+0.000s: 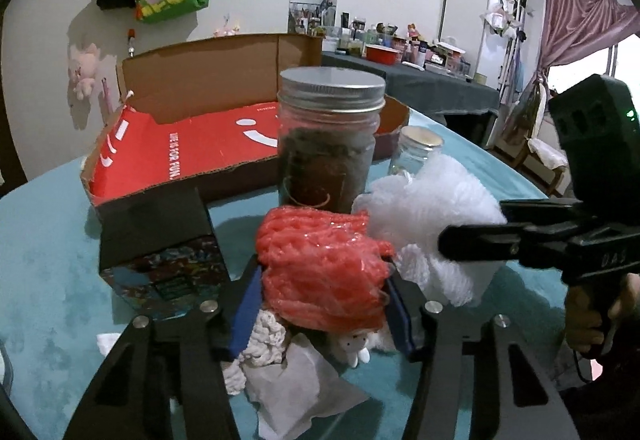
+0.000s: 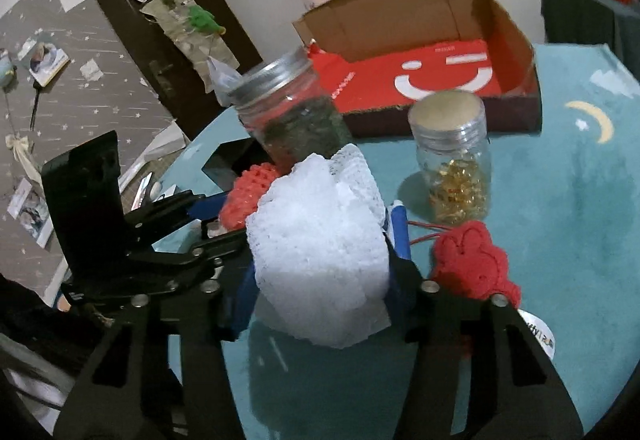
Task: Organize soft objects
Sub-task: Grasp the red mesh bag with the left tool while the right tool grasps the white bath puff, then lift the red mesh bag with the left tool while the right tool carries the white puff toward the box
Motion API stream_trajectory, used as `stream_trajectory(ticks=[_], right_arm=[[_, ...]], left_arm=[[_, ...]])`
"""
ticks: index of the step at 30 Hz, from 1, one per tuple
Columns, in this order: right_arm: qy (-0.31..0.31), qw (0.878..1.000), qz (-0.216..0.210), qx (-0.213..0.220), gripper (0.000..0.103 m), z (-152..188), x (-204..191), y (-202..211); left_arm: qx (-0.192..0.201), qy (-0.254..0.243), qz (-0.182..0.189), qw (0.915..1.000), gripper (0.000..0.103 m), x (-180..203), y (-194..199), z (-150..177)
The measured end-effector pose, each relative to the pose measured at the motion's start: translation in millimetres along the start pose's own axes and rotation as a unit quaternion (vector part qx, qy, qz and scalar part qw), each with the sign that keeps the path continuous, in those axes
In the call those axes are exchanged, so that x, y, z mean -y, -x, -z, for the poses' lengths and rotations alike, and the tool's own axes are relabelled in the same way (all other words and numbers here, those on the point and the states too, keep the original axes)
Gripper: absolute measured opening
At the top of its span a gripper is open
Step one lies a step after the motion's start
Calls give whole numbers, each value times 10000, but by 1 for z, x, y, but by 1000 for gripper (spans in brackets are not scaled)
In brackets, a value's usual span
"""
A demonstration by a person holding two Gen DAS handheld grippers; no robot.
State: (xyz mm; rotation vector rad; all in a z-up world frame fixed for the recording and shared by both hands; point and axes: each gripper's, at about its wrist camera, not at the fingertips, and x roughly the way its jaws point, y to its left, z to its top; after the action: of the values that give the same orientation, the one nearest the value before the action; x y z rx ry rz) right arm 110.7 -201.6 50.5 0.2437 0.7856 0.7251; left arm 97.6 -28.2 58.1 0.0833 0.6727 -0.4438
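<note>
A red foam-mesh bundle (image 1: 320, 260) sits between the blue pads (image 1: 244, 300) of my left gripper (image 1: 320, 280), which press on both its sides. A white foam-mesh bundle (image 2: 316, 252) fills the jaws of my right gripper (image 2: 320, 260), its blue pads (image 2: 398, 236) tight against it. The left wrist view shows that white bundle (image 1: 428, 208) beside the red one, with the right gripper (image 1: 472, 228) clamped on it from the right. The right wrist view shows the left gripper (image 2: 216, 220) on the red bundle (image 2: 248, 196). An open cardboard box (image 1: 192, 144) with a red floor lies behind.
A tall metal-lidded jar (image 1: 328, 144) and a small jar (image 2: 452, 168) of gold bits stand between the bundles and the box (image 2: 440, 72). A red knitted piece (image 2: 472, 260) lies right of the white bundle. A black carton (image 1: 160, 240), white knit rope (image 1: 264, 340) and paper (image 1: 296, 392) lie near.
</note>
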Motion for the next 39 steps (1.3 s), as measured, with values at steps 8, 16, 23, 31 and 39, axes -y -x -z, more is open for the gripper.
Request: stream_trajectory(ticks=[8,16,23,31,39], right_arm=[[155,9959,659,598,42,1,-24,26],[479,9888,1162,800,42,1,-44,35],[444,9882,1238,790,42,2,-42,34],[484,9871,1338,736,43,2,-42,32],[480,9841,1624,534,52,15,-32,18]], left_arm=[[236,31,-159,9996,57,-1,24,-3],[336,153,-147,9992,57,-10,32,-6],[401,140,-138,9990,57,-15,37,-9],[313,169,-85,9993,62,-16,31,-5],[188,0,-182,9997,75,-14,21,3]])
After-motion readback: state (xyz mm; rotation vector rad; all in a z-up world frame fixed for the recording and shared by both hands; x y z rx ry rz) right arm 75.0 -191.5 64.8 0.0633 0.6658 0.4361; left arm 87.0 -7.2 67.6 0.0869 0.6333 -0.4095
